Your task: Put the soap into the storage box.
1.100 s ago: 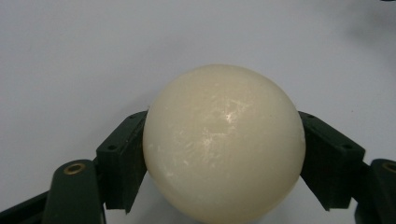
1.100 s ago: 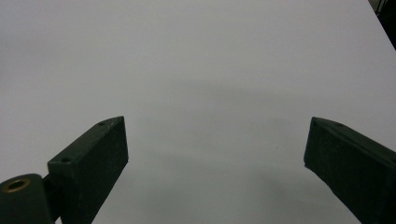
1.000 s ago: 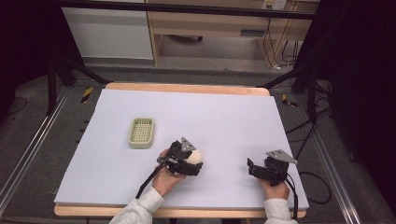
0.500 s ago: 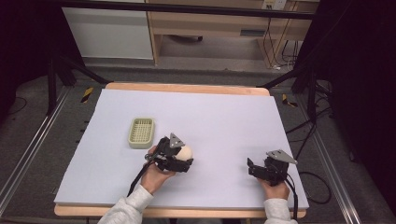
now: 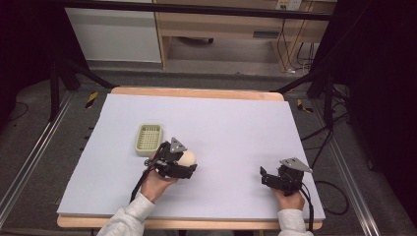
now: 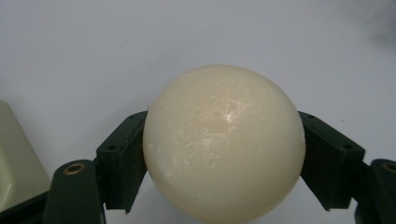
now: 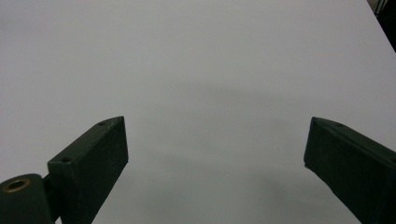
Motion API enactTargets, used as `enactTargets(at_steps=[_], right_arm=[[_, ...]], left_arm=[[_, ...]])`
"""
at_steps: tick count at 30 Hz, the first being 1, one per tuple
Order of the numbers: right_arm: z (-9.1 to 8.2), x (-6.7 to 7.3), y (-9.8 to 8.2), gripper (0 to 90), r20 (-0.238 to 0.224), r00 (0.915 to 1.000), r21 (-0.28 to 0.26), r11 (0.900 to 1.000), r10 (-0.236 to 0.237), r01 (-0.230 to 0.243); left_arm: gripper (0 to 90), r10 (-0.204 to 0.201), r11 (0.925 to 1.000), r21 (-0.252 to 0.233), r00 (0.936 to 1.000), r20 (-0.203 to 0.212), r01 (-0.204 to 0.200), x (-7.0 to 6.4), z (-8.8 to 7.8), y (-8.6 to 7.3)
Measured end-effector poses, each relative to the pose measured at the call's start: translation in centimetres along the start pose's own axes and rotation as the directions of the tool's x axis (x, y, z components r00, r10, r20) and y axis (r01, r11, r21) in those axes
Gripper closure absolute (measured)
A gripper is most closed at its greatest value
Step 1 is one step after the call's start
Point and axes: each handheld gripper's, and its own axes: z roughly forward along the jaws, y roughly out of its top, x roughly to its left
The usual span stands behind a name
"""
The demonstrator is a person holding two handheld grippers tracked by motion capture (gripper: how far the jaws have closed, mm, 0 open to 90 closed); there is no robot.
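Note:
A cream-coloured ball sits between the two black jaws of my left gripper, which press on it from both sides. From above, that ball and my left gripper hang just right of a pale green slotted basket on the table. A corner of the basket also shows at the left edge of the left gripper view. My right gripper rests near the table's front right, and its jaws stand wide apart with bare table between them.
The table carries a pale lavender mat with a wooden edge at the back. Black frame legs and cables stand at both sides on the floor. A wooden cabinet is behind the table.
My left gripper has carried the ball to the left, toward the green basket, and a little upward. The right gripper has stayed where it was.

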Motion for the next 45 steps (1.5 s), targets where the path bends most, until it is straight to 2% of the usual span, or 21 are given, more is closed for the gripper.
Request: enactTargets(at_steps=[8,20,21,26,27,32,37,42,45], right_arm=[[0.0,0.0,0.0,6.7,0.001,1.0,-0.001,1.0,0.0,0.0],[0.0,0.0,0.0,6.7,0.001,1.0,0.004,1.0,0.0,0.0],[0.0,0.0,0.0,6.8,0.0,1.0,0.003,1.0,0.0,0.0],[0.0,0.0,0.0,6.7,-0.001,1.0,0.005,1.0,0.0,0.0],[0.0,0.0,0.0,6.7,-0.001,1.0,0.003,1.0,-0.001,0.001],[0.0,0.0,0.0,6.7,-0.001,1.0,0.005,1.0,0.001,-0.001],[0.0,0.0,0.0,6.7,-0.001,1.0,0.002,1.0,-0.001,0.001],[0.0,0.1,0.0,6.7,0.0,1.0,0.005,1.0,-0.001,0.001],[0.0,0.0,0.0,6.7,-0.001,1.0,0.002,1.0,-0.001,0.001]], left_arm=[[24.0,-0.016,0.9999,-0.007,0.9996,-0.024,0.015,1.3,-1.1,0.0],[24.0,-0.06,0.998,-0.023,0.9965,-0.057,0.059,3.7,-2.4,-0.7],[24.0,-0.075,0.997,-0.026,0.9953,-0.061,0.074,4.1,-2.6,-0.9],[24.0,-0.09,0.9959,-0.019,0.993,-0.077,0.088,4.9,-2.7,-1.3],[24.1,-0.105,0.9944,-0.019,0.9913,-0.079,0.104,5.3,-2.8,-1.4],[24.1,-0.111,0.9938,-0.009,0.9898,-0.089,0.111,5.9,-2.9,-1.5],[24.0,-0.145,0.9893,-0.03,0.984,-0.103,0.143,6.8,-3.4,-1.5],[24.1,-0.152,0.9883,-0.026,0.9805,-0.124,0.15,7.5,-3.6,-1.6],[24.1,-0.167,0.9859,-0.031,0.9761,-0.139,0.165,8.1,-3.7,-1.7]])
